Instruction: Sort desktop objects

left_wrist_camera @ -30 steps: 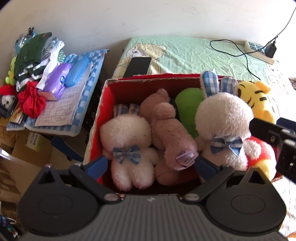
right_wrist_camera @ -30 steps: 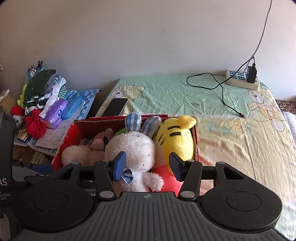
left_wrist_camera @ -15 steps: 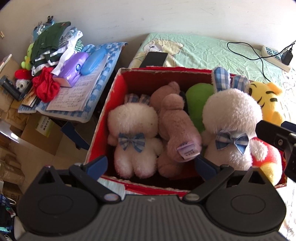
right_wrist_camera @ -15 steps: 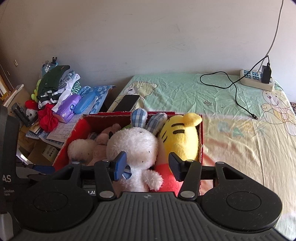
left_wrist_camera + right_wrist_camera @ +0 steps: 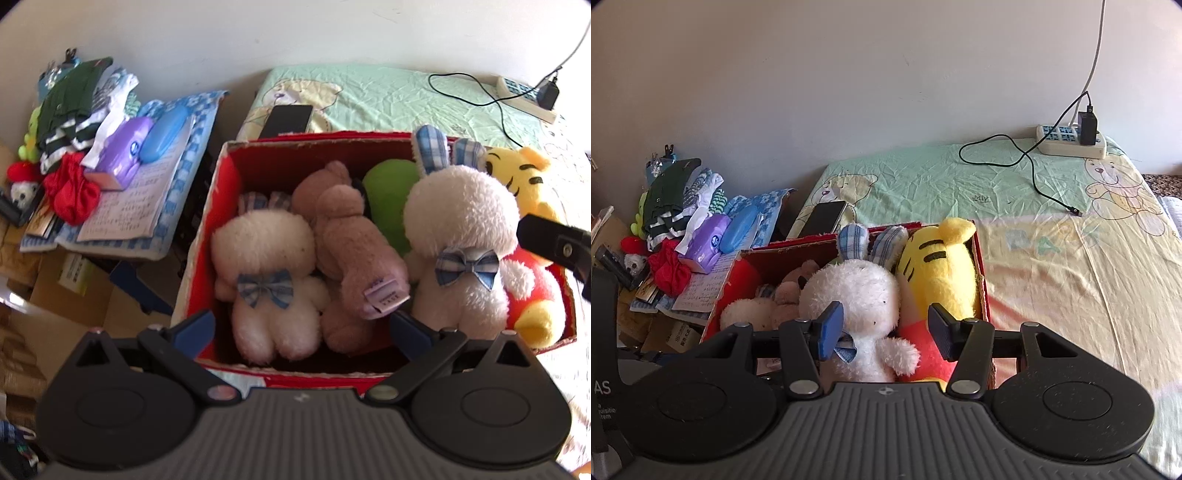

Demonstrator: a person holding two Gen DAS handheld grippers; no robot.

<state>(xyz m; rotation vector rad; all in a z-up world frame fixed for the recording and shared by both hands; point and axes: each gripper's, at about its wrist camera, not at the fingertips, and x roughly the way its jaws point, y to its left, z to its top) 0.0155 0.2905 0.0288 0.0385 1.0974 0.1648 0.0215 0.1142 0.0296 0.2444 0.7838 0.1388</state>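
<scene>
While the left tool (image 5: 301,326) and the right tool (image 5: 882,332) hover spread and empty above the red box (image 5: 221,206) on the bed (image 5: 1052,251), two white rabbits (image 5: 266,258), a brown bear (image 5: 351,236) and a yellow tiger (image 5: 938,266) sit packed inside

Red box (image 5: 221,206) on the bed — packed with plush toys (image 5: 458,236), two white rabbits upright.

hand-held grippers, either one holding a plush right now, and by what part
Nothing is held. The left hand-held gripper and right hand-held gripper are both open above the red box, fingers touching no toy.
</scene>
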